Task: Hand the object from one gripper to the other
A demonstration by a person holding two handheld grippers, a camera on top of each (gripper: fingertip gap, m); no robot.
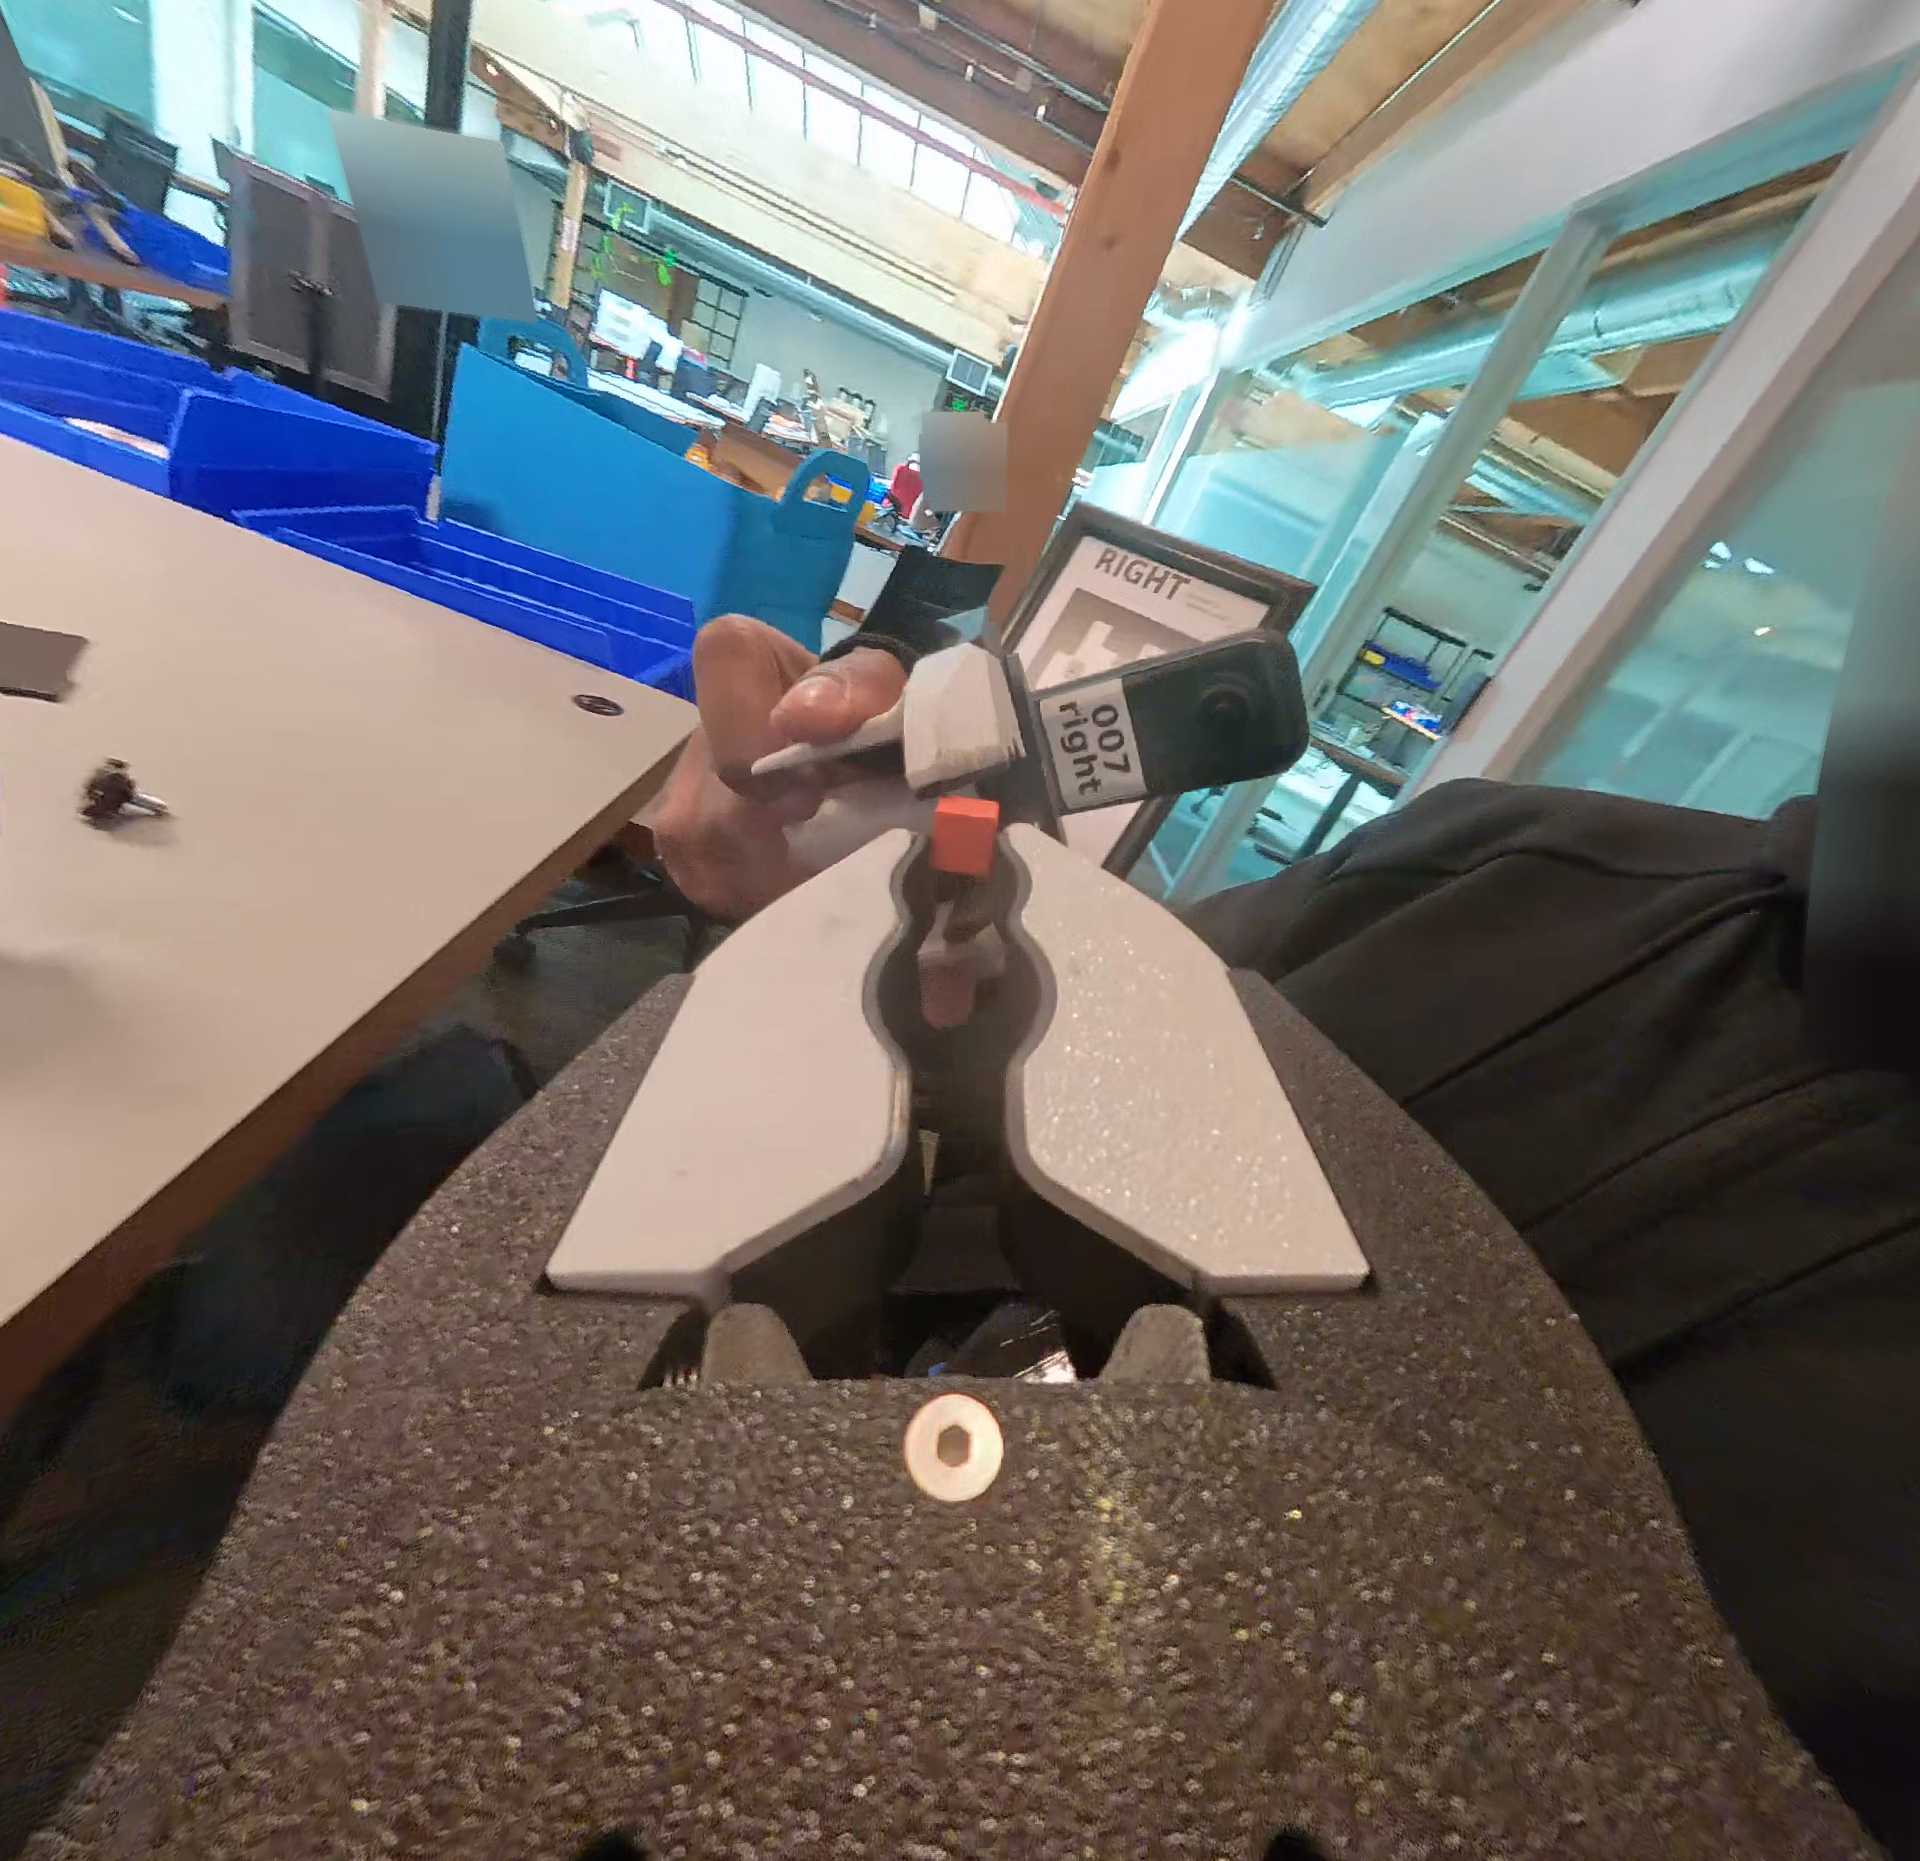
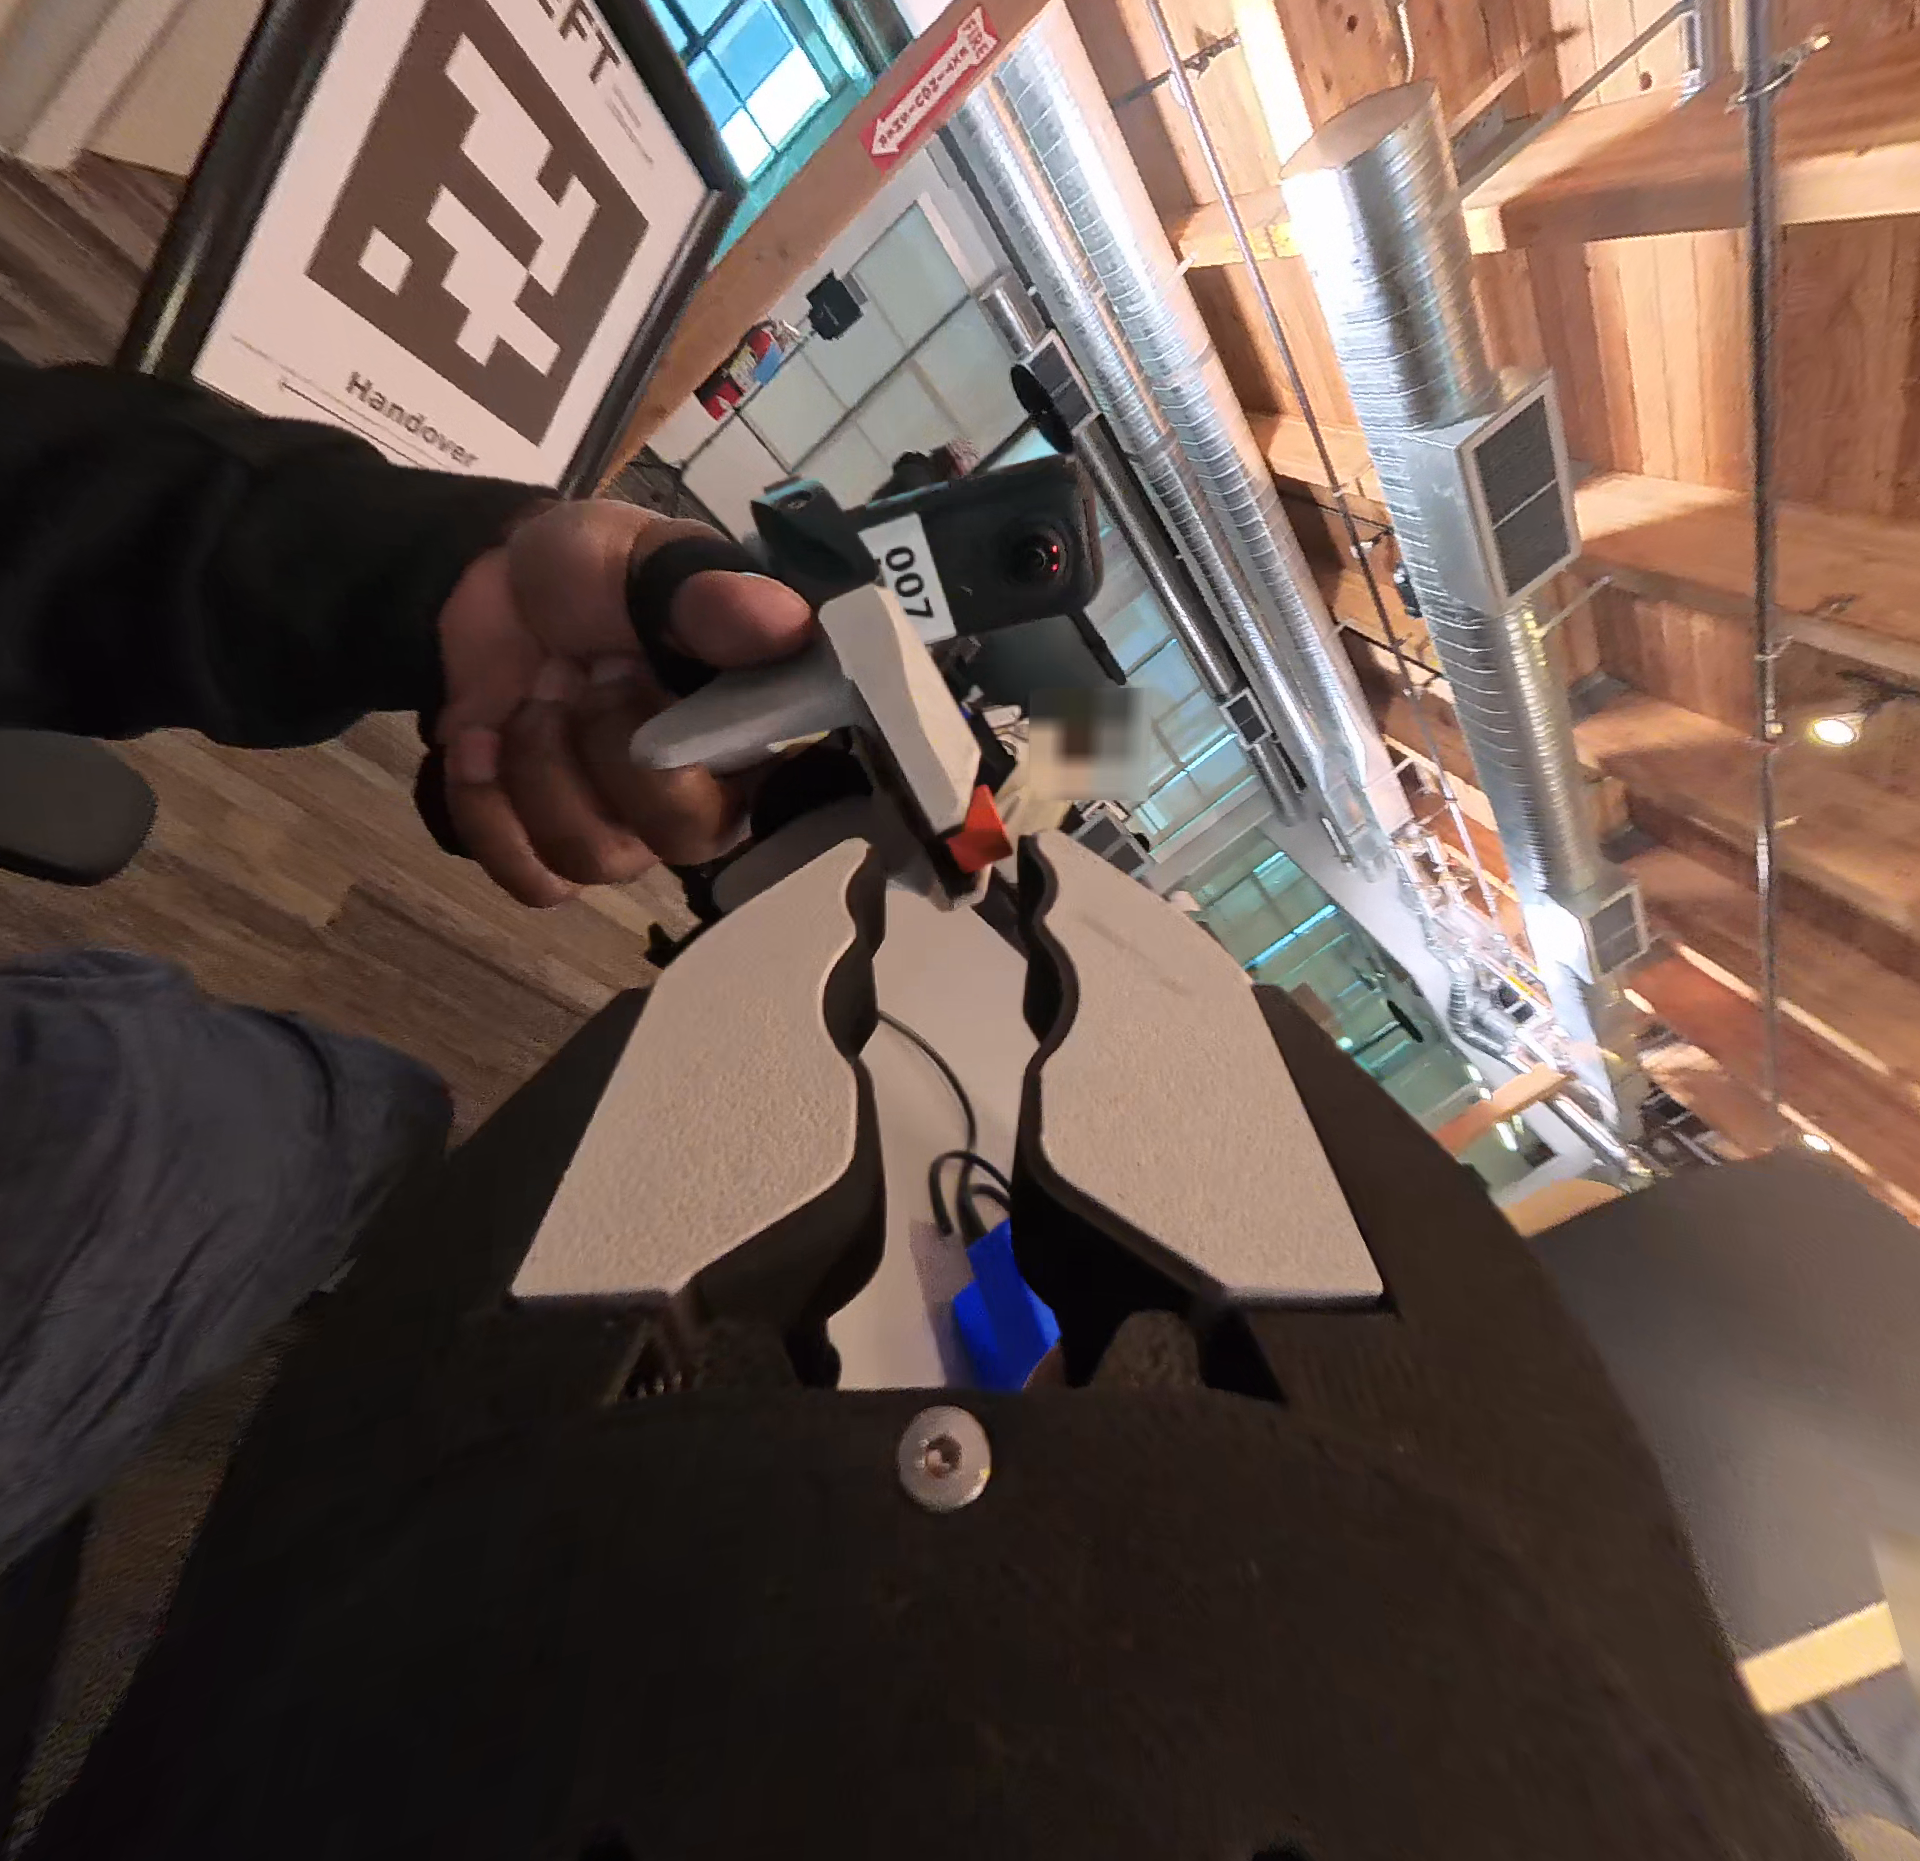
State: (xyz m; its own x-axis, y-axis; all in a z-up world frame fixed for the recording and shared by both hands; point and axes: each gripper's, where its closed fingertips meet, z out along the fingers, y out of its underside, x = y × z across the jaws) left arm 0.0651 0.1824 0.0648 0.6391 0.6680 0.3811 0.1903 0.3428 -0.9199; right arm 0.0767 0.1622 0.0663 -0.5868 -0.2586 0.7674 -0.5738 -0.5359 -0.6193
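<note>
A small orange block (image 1: pixel 964 832) is pinched between the fingertips of my left gripper (image 1: pixel 961 850), which is shut on it in mid-air off the table edge. In the right wrist view, my right gripper (image 2: pixel 945 861) is open, its two grey fingers spread either side of the block (image 2: pixel 982 837). The left gripper (image 2: pixel 971 861) reaches in from above left, held by a hand (image 2: pixel 561 699), and its tip with the block sits in the gap, closer to the right-hand finger. The right gripper's camera (image 1: pixel 1174 731) faces me just beyond the block.
A white table (image 1: pixel 312 772) lies to the left with a small dark object (image 1: pixel 120 788) on it and blue bins (image 1: pixel 416 523) behind. Framed marker signs stand behind each gripper (image 1: pixel 1153 606) (image 2: pixel 447 201). A person's dark sleeve (image 1: pixel 1558 980) fills the right. The tips of both grippers are at nearly the same place.
</note>
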